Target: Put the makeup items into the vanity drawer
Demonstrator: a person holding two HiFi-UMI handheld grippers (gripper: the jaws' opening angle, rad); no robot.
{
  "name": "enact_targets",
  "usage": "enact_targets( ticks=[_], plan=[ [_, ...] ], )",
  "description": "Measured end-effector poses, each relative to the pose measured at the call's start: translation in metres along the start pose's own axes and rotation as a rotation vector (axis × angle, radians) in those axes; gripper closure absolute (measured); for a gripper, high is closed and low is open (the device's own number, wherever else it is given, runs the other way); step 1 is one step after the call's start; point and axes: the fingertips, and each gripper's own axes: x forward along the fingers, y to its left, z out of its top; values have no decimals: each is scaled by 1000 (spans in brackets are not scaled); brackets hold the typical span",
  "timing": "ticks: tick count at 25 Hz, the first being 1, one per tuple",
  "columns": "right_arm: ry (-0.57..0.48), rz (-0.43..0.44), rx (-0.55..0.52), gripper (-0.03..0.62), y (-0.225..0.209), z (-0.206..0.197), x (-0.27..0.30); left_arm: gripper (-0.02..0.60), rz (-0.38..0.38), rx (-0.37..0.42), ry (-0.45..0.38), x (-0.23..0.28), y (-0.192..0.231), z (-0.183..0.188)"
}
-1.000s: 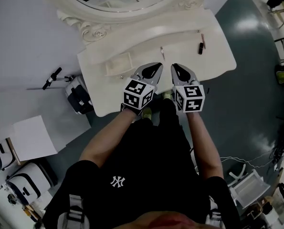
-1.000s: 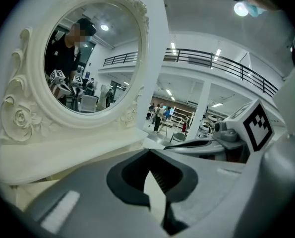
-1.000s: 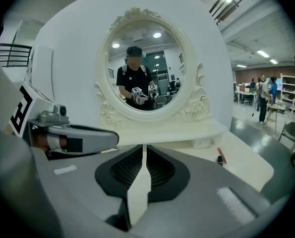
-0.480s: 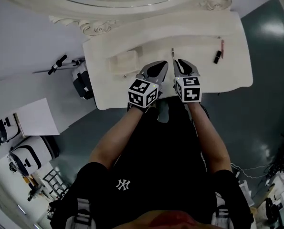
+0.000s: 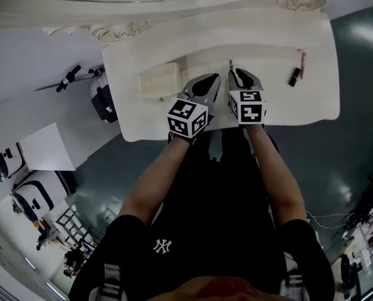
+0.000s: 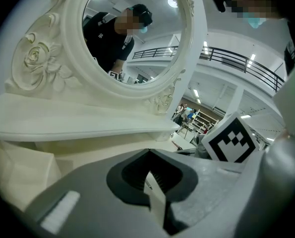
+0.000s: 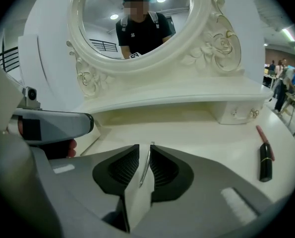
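Drawer (image 5: 158, 80) sits open at the left of the vanity top (image 5: 280, 105). Left gripper (image 5: 212, 80) just right of it, jaws pressed together, empty. Right gripper (image 5: 239, 75) alongside: jaws narrowly apart, just been opening. Thin silver stick (image 7: 145, 166) lies on the tabletop between them, unpinched. Black lipstick (image 5: 294, 77) and pink pencil (image 5: 303, 63) lie farther right.

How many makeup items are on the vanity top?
3: a thin silver stick at the white vanity top's middle; a black lipstick tube beside a pink pencil near its right end. More may be hidden.
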Motion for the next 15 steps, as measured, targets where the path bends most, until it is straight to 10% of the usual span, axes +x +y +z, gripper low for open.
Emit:
enact_targets(
  ticks=[15],
  plan=[
    [107, -45, -22, 479, -7, -14, 37, 581, 9, -39, 17, 4, 13, -14]
  ],
)
